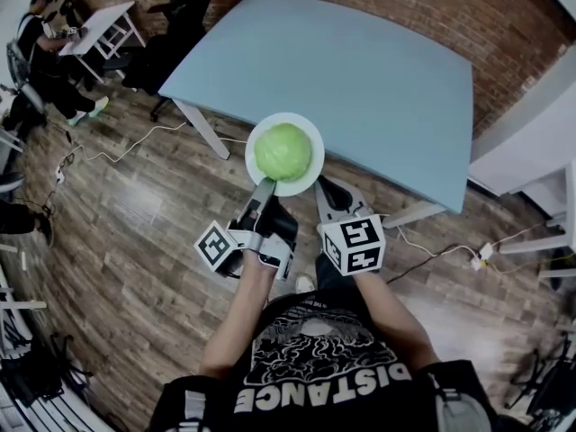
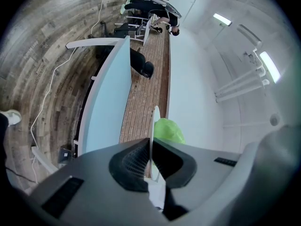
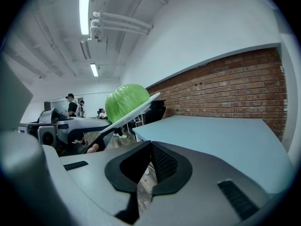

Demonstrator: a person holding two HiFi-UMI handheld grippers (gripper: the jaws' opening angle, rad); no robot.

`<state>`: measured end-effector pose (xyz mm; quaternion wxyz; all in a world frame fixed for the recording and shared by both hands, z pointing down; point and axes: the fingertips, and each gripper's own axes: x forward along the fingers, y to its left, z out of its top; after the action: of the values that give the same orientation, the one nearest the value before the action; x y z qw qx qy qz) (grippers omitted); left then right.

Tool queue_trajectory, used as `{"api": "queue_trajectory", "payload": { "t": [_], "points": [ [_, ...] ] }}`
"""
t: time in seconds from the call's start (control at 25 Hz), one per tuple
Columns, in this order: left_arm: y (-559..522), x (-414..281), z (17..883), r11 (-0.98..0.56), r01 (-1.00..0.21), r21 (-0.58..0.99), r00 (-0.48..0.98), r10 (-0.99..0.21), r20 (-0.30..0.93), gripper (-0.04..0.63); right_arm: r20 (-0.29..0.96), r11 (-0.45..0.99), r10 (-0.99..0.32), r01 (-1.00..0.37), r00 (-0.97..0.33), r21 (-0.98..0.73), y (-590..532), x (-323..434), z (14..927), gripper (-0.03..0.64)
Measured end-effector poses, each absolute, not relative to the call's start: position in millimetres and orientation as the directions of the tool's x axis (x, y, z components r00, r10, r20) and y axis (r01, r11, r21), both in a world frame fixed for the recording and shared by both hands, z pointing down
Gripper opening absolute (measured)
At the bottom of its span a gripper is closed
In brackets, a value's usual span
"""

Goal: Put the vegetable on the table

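A round green cabbage [image 1: 283,150] sits on a white plate [image 1: 307,180] held in the air over the near edge of the light blue table [image 1: 360,70]. My left gripper [image 1: 266,190] is shut on the plate's near rim. In the left gripper view the plate [image 2: 154,121] runs edge-on out of the jaws [image 2: 150,147], with the cabbage [image 2: 168,131] to its right. My right gripper [image 1: 322,187] hovers just right of the plate, shut and holding nothing. In the right gripper view [image 3: 150,145] the cabbage [image 3: 126,101] and plate [image 3: 136,111] show at the upper left.
A brick wall [image 1: 504,25] runs behind the table. A black office chair [image 1: 180,16] stands at the table's far left corner. People sit by a white desk [image 1: 103,25] at the far left. Cables [image 1: 117,156] and a power strip [image 1: 477,257] lie on the wooden floor.
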<state>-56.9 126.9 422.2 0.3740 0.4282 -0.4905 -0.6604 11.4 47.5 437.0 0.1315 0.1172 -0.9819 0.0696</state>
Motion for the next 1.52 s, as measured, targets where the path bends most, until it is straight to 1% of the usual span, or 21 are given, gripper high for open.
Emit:
{"api": "queue_trajectory", "payload": {
  "t": [0.48, 0.68, 1.16, 1.4, 1.52],
  "points": [
    [83.9, -95.3, 427.0, -0.216, 0.068, 0.974, -0.372, -0.911, -0.177, 0.011, 0.270, 0.968, -0.177, -0.217, -0.946, -0.126, 3.3, -33.0, 441.8, 0.008],
    [47.8, -119.7, 428.0, -0.202, 0.080, 0.976, -0.379, -0.912, -0.158, 0.011, 0.284, 0.967, -0.167, -0.213, -0.944, -0.139, -33.9, -57.5, 442.9, 0.008],
    [6.6, -146.5, 436.1, -0.205, 0.090, 0.975, -0.392, -0.907, -0.155, 0.012, 0.305, 0.966, -0.165, -0.216, -0.938, -0.142, -77.7, -80.1, 454.8, 0.008],
    [-51.8, -165.4, 441.3, -0.189, 0.108, 0.976, -0.400, -0.907, -0.132, 0.012, 0.305, 0.962, -0.146, -0.207, -0.941, -0.179, -132.3, -101.8, 455.8, 0.008],
    [-64.0, -169.4, 438.9, -0.186, 0.096, 0.978, -0.401, -0.907, -0.133, 0.012, 0.304, 0.961, -0.136, -0.201, -0.943, -0.192, -145.0, -106.9, 456.6, 0.008]
  ]
}}
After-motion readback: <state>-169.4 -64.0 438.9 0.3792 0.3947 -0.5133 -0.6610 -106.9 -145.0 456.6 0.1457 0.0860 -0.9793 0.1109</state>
